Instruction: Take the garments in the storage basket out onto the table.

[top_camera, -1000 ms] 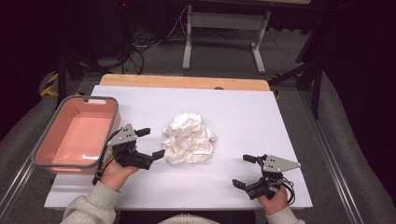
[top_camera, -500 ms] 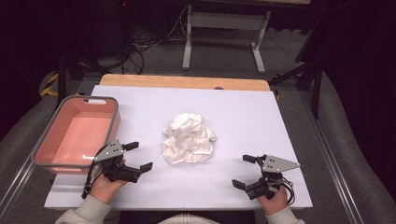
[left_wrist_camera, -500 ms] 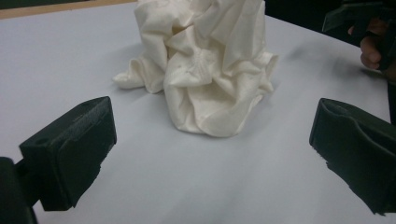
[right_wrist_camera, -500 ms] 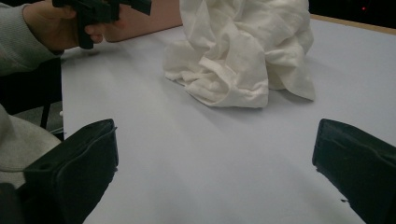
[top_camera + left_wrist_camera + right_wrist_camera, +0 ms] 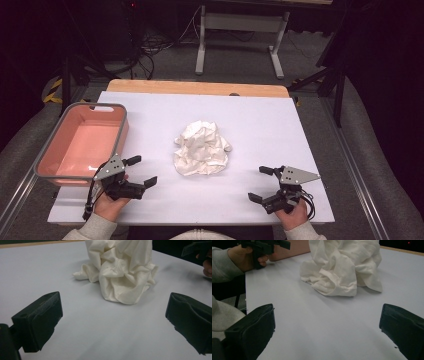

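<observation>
Crumpled white cloth (image 5: 201, 149) lies between, ahead of both grippers' spread jaws.

High overhead view, two low close gripper views, all sharing the cloth (image 5: 201, 155).

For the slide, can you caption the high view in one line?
Crumpled white cloth mid-table, open left gripper and right gripper either side, pink bin at left.

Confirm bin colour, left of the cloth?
Salmon pink bin with a grey rim; clearest in the high view.
</observation>
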`<state>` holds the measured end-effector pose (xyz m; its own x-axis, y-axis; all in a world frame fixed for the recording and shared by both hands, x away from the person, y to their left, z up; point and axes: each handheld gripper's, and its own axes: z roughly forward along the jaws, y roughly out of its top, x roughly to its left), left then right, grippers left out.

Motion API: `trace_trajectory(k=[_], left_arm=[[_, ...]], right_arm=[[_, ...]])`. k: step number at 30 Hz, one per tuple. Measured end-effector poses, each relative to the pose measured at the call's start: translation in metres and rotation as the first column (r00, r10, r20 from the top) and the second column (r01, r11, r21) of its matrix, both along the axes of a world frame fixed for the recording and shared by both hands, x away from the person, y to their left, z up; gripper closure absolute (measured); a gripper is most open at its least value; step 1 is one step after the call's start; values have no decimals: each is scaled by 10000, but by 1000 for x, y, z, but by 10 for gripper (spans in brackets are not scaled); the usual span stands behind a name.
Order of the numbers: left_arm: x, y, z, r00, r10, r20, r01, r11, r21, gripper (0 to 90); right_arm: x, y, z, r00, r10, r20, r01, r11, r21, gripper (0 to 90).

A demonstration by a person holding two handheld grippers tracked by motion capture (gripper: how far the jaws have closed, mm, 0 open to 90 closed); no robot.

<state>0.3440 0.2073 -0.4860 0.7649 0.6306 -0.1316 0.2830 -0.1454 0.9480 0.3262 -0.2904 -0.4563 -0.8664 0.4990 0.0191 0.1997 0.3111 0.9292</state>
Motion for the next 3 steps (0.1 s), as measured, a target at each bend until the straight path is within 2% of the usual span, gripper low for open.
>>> trace_trajectory(k=[3], left_arm=[[1, 0, 0, 10000, 79, 50, -80, 9999, 119, 16]], right_arm=[[1, 0, 0, 10000, -3, -22, 3, 10000, -1, 10]])
